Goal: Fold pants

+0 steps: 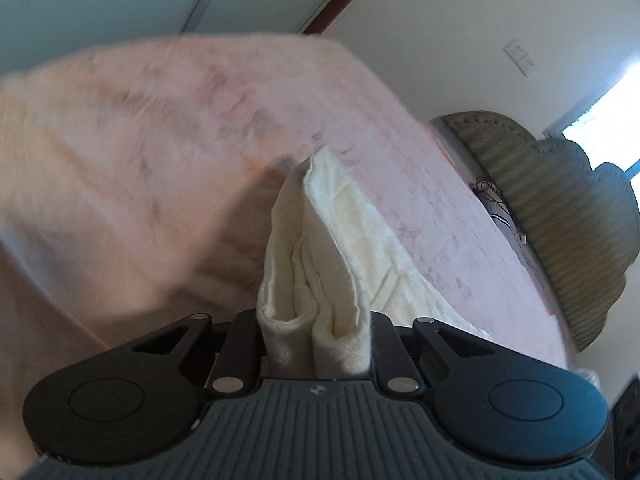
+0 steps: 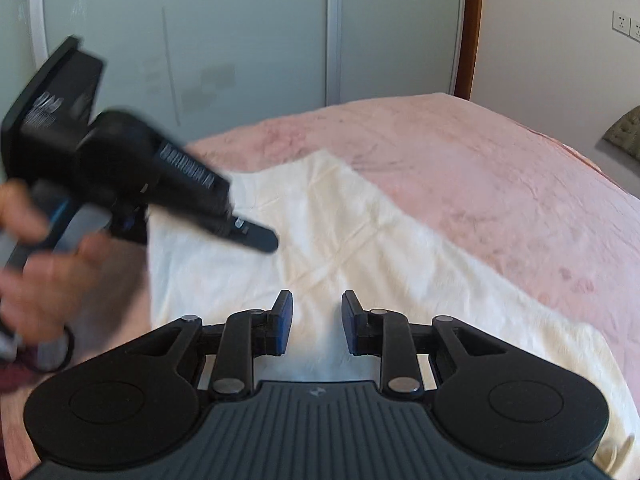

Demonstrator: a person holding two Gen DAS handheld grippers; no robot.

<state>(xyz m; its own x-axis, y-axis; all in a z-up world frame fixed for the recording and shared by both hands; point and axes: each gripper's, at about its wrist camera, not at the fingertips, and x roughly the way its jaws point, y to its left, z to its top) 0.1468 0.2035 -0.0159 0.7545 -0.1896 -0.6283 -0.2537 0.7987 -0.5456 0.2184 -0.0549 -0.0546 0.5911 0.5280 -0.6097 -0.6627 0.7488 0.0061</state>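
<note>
Across the fuzzy pink bedspread [image 2: 500, 168] lie the cream, soft-napped pants [image 2: 360, 240], spread from nine o'clock down toward five in the right wrist view, their far edge a crooked line with a corner peaking at twelve. Bare pink blanket runs wide open from twelve round to three. Right gripper [image 2: 316, 322] hangs released just over the cloth, blue-padded fingers [image 2: 283, 320] apart, nothing between them. Left gripper [image 1: 314, 340] is clenched on a bunched, doubled fold of the pants, cream fabric rising in a rumpled ridge toward twelve. At nine o'clock the person's left hand [image 2: 44, 264] grips that black tool, blurred.
</note>
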